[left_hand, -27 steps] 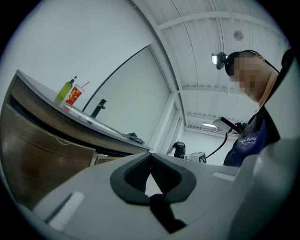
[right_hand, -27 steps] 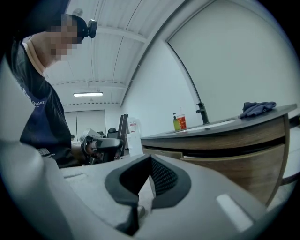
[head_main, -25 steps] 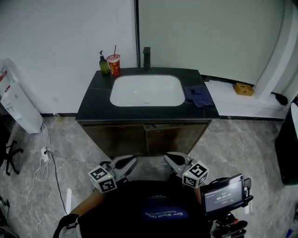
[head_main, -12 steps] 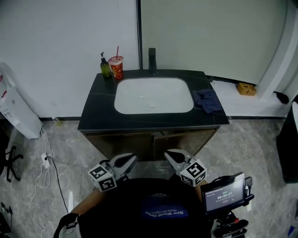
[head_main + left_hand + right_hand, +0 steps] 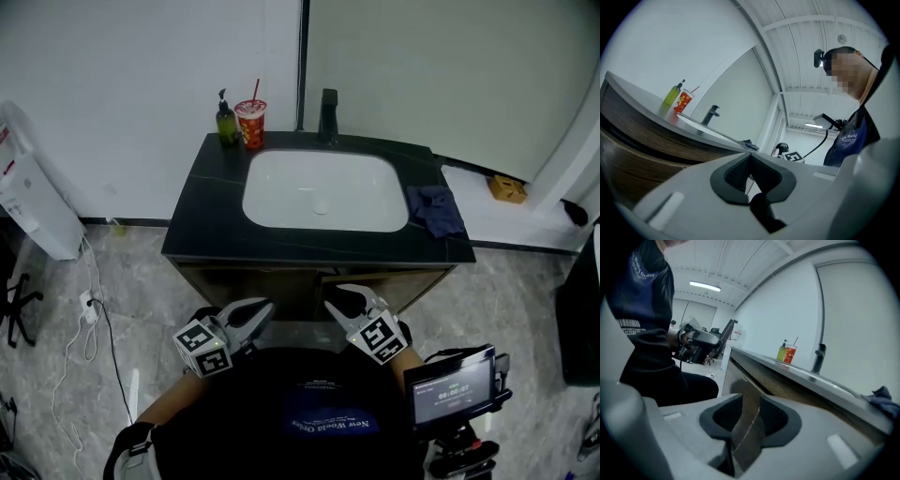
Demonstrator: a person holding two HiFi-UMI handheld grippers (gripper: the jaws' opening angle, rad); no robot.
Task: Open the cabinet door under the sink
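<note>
A vanity with a black countertop (image 5: 202, 220) and a white sink (image 5: 323, 190) stands ahead. Brown wooden cabinet doors (image 5: 398, 280) sit below it, both closed. My left gripper (image 5: 260, 309) is shut and empty, pointing level at the cabinet front (image 5: 637, 154); in its own view the left gripper (image 5: 751, 164) shows its pads meeting. My right gripper (image 5: 337, 300) hovers just before the doors near the centre seam. Its jaws are opening and nothing sits between them. In the right gripper view the right gripper (image 5: 746, 416) frames the door face (image 5: 752, 390) through the gap.
On the counter stand a green soap bottle (image 5: 226, 124), a red cup with a straw (image 5: 252, 122), a black faucet (image 5: 328, 114) and a blue cloth (image 5: 439, 210). A white appliance (image 5: 33, 211) and floor cables (image 5: 94, 309) lie left. A screen (image 5: 455, 386) sits lower right.
Both grippers and the head have moved forward toward the vanity. The right gripper has rolled, dipped slightly and parted its jaws, which were shut before.
</note>
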